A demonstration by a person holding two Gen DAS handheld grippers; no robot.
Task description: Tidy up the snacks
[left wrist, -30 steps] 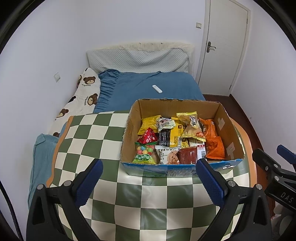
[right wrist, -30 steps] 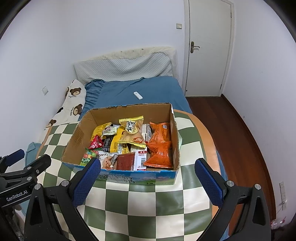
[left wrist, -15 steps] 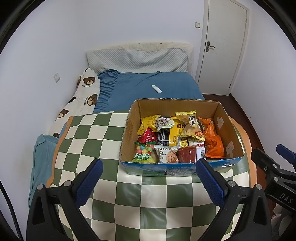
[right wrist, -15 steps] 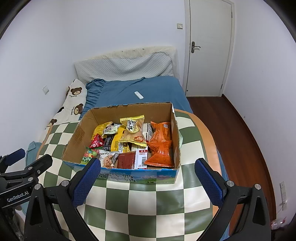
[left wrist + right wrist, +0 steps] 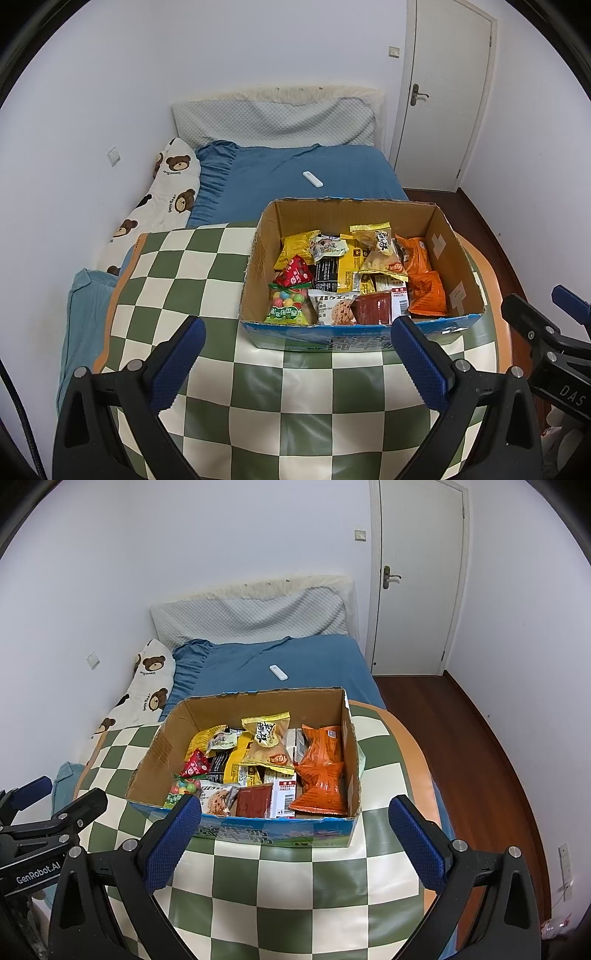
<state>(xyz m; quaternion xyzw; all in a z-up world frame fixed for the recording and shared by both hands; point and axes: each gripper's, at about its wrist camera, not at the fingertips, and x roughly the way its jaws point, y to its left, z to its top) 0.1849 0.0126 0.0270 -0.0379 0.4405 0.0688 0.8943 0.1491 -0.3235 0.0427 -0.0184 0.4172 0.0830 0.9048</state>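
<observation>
An open cardboard box [image 5: 458, 254] [image 5: 155, 753] stands on the green-and-cream checked table [image 5: 177, 273] [image 5: 295, 878]. It is full of snack packets: orange bags [image 5: 424, 280] [image 5: 321, 764], yellow bags [image 5: 295, 247] [image 5: 266, 738], a red packet [image 5: 295, 273], a candy bag [image 5: 286, 304], a cookie pack [image 5: 336, 310]. My left gripper [image 5: 299, 365] is open and empty, in front of the box. My right gripper [image 5: 295, 845] is open and empty, also in front of the box. Each gripper shows at the edge of the other's view.
A bed with a blue sheet [image 5: 295, 177] and a white remote [image 5: 312, 179] lies behind the table. A bear-print pillow [image 5: 162, 199] is at the left. A white door [image 5: 417, 576] and wooden floor [image 5: 461, 738] are at the right.
Both views have shifted slightly; the box sits marginally lower and nearer in the right wrist view. Both grippers stay open.
</observation>
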